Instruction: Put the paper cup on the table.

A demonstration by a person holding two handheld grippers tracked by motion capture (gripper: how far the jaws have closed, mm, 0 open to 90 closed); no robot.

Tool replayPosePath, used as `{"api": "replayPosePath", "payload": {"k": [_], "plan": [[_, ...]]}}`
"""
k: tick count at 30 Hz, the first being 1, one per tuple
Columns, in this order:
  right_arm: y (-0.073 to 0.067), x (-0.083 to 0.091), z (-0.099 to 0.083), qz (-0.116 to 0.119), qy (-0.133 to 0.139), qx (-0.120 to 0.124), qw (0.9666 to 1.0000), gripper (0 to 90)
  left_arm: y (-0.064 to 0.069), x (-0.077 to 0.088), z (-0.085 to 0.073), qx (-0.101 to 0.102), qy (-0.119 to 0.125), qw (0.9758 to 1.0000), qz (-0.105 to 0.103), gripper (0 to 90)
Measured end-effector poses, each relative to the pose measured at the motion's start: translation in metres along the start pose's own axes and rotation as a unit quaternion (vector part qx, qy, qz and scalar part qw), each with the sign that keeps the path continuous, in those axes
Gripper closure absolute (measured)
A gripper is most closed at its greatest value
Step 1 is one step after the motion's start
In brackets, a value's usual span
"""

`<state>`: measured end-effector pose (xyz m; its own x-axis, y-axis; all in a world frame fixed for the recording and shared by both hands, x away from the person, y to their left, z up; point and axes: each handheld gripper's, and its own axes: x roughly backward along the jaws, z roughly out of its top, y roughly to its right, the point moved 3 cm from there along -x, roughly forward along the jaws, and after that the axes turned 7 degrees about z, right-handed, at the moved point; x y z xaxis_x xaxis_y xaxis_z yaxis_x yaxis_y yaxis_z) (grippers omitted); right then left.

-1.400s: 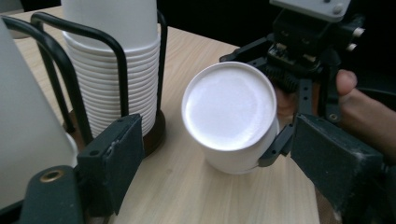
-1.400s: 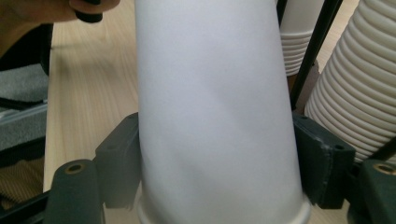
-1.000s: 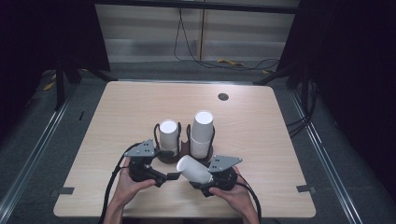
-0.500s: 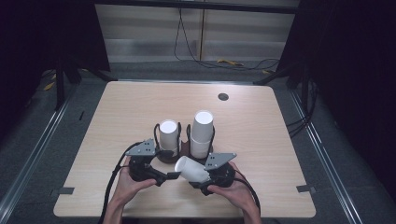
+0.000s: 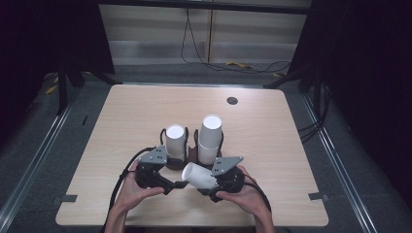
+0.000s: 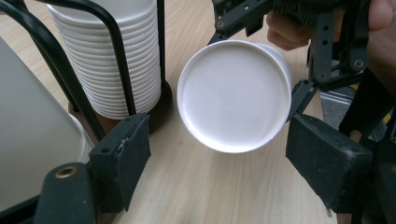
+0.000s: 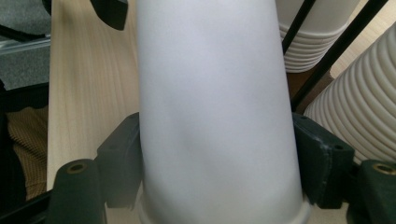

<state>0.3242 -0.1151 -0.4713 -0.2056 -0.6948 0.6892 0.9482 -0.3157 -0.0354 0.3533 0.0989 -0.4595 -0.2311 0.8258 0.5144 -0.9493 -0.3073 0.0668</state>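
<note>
A single white paper cup (image 5: 198, 174) lies sideways above the table's near edge, its base pointing left. My right gripper (image 5: 210, 182) is shut on it near the rim, and in the right gripper view both pads (image 7: 322, 156) press on the cup's wall (image 7: 215, 112). My left gripper (image 5: 175, 185) faces the cup's round base (image 6: 233, 95), which sits between its two jaws. Those jaws have just been closing. A gap remains beside the left pad (image 6: 126, 156), so my left gripper (image 6: 217, 140) is open around the base.
Just behind the grippers, a black wire holder (image 5: 196, 141) keeps two upside-down stacks of white cups, a shorter left stack (image 5: 175, 141) and a taller right stack (image 5: 210, 138). A small round grommet (image 5: 232, 100) sits at the far side of the wooden table (image 5: 126, 116).
The held cup has edged slightly left, toward the left gripper. Both hands otherwise stay where they were.
</note>
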Motion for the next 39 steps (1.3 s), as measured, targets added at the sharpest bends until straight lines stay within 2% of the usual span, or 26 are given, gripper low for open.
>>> {"api": "replayPosePath", "payload": {"k": [12,20,26,31,39], "plan": [[0.004,-0.002,0.008,0.01,-0.05,0.019,0.9985,27.0,0.003,-0.003,0.008,-0.028,-0.027,0.9992,-0.008,24.2],[0.005,-0.004,0.018,0.012,-0.077,0.033,0.9964,27.0,0.002,-0.002,0.008,-0.028,-0.037,0.9989,0.0,26.2],[0.006,-0.01,0.024,0.01,-0.101,0.048,0.9936,27.0,0.001,-0.003,0.006,-0.039,-0.045,0.9982,0.007,26.5],[0.006,-0.01,0.027,0.012,-0.11,0.052,0.9924,27.1,0.001,-0.002,0.006,-0.038,-0.047,0.9981,0.011,27.6],[0.006,-0.015,0.034,0.012,-0.149,0.067,0.9864,27.1,0.001,-0.007,0.002,-0.041,-0.071,0.9966,0.001,27.5]]}}
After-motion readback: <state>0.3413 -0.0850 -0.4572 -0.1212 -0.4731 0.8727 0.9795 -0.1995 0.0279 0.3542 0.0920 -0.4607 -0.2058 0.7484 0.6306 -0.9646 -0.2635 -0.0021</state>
